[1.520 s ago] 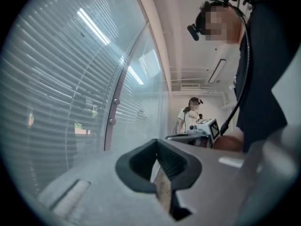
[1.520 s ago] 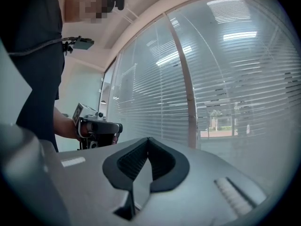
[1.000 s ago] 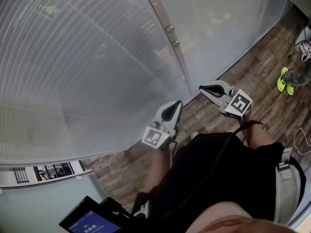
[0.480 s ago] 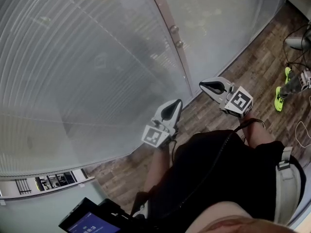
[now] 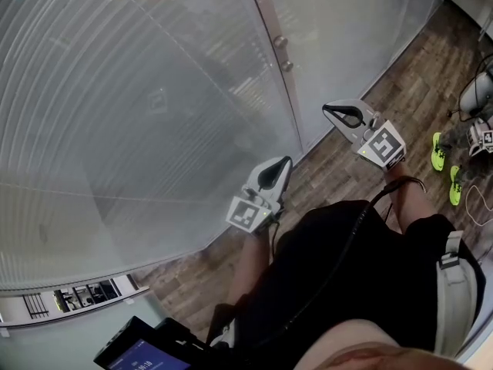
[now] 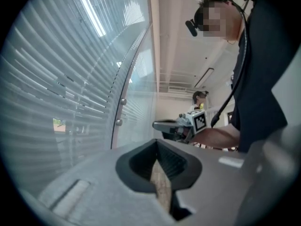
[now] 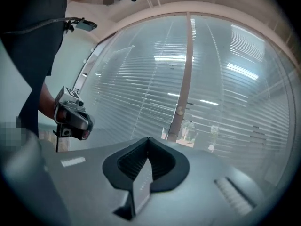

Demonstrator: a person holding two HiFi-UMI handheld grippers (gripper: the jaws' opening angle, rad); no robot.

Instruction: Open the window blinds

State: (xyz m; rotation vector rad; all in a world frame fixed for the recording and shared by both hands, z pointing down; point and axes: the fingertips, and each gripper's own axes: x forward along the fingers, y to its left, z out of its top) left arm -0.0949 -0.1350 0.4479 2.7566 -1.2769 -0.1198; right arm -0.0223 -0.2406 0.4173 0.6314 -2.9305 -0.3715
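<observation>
My left gripper (image 5: 283, 164) and right gripper (image 5: 330, 111) were both clenched shut on nothing, apart from each other and aimed at the glass (image 5: 347, 45). The window blinds (image 5: 131, 106) hung behind it, slats down.

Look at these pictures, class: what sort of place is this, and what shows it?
Probably an office or a similar indoor room: tall glass panels with slatted blinds, a post between them carrying two round knobs, and a wood-plank floor.
</observation>
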